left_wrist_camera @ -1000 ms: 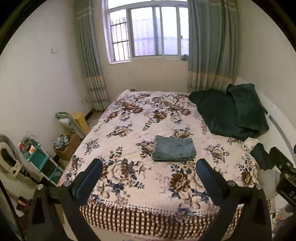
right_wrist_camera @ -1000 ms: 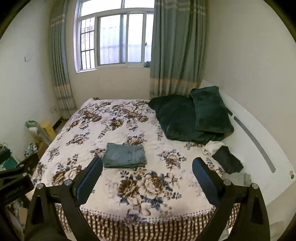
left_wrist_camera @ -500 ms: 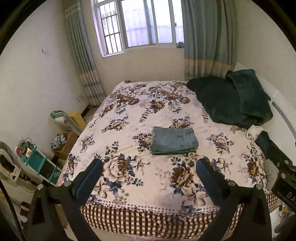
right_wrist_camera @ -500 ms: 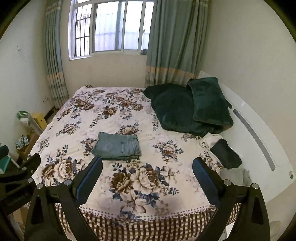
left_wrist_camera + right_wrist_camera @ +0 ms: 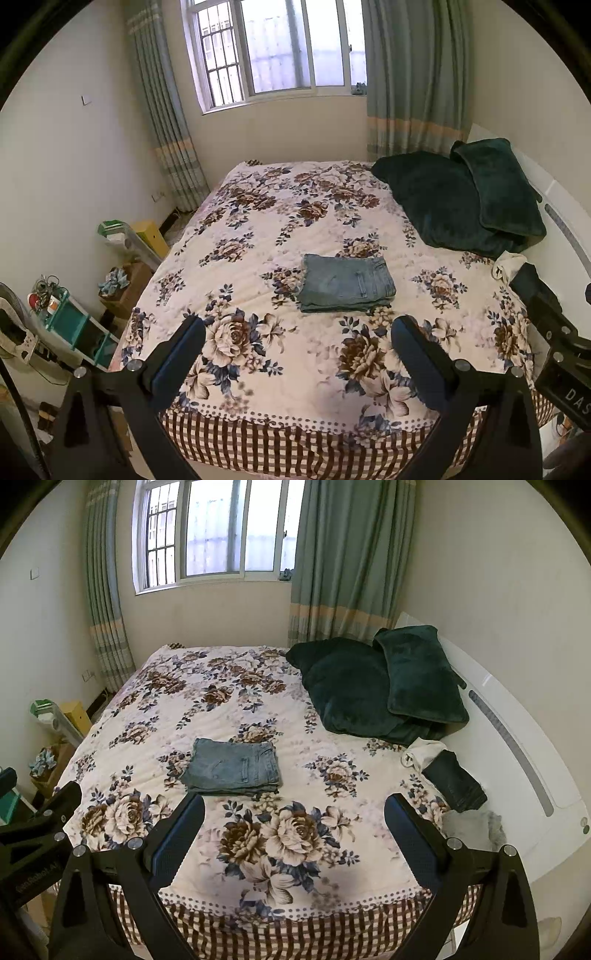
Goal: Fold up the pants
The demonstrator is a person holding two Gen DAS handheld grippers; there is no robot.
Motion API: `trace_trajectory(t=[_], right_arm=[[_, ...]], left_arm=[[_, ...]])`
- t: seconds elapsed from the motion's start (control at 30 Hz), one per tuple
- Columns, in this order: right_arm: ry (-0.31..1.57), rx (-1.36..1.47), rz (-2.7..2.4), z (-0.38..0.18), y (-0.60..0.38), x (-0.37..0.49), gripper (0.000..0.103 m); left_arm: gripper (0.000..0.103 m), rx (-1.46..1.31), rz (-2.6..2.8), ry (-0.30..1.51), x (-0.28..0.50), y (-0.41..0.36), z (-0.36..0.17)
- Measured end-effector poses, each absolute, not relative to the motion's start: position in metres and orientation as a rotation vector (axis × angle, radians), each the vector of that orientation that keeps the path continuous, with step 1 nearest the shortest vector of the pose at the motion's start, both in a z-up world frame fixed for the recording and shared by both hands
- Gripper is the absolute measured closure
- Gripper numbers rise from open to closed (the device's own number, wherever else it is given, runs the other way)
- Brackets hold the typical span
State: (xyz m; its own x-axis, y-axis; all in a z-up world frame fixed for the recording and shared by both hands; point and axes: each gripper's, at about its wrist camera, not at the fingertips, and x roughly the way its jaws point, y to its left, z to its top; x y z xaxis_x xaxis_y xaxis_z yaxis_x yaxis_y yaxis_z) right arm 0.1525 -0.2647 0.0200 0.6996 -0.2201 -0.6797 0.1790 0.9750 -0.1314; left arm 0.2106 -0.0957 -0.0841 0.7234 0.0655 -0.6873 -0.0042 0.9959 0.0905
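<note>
The blue denim pants (image 5: 345, 282) lie folded in a neat rectangle on the middle of the floral bedspread (image 5: 258, 236); they also show in the right wrist view (image 5: 232, 766). My left gripper (image 5: 297, 338) is open and empty, held off the near edge of the bed, well short of the pants. My right gripper (image 5: 294, 818) is open and empty too, at the same distance, to the right of the left one. The right gripper's body shows at the left wrist view's right edge (image 5: 561, 347).
A dark green blanket and pillow (image 5: 461, 199) lie at the bed's far right. Dark and white clothes (image 5: 443, 771) sit by the white headboard (image 5: 517, 738). Boxes and a teal shelf (image 5: 70, 325) stand on the floor left of the bed.
Both grippers have tilted down and drawn slightly closer to the bed; the pants sit lower in both views. The pants have not moved on the bed.
</note>
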Motion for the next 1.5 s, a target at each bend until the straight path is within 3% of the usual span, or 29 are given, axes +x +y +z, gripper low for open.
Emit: trace_trajectory(t=[1.5], right_arm=[[0.765, -0.021, -0.170, 0.011, -0.231, 0.175, 0.003]], left_arm=[[0.000, 0.065, 0.071, 0.744, 0.223, -0.077, -0.070]])
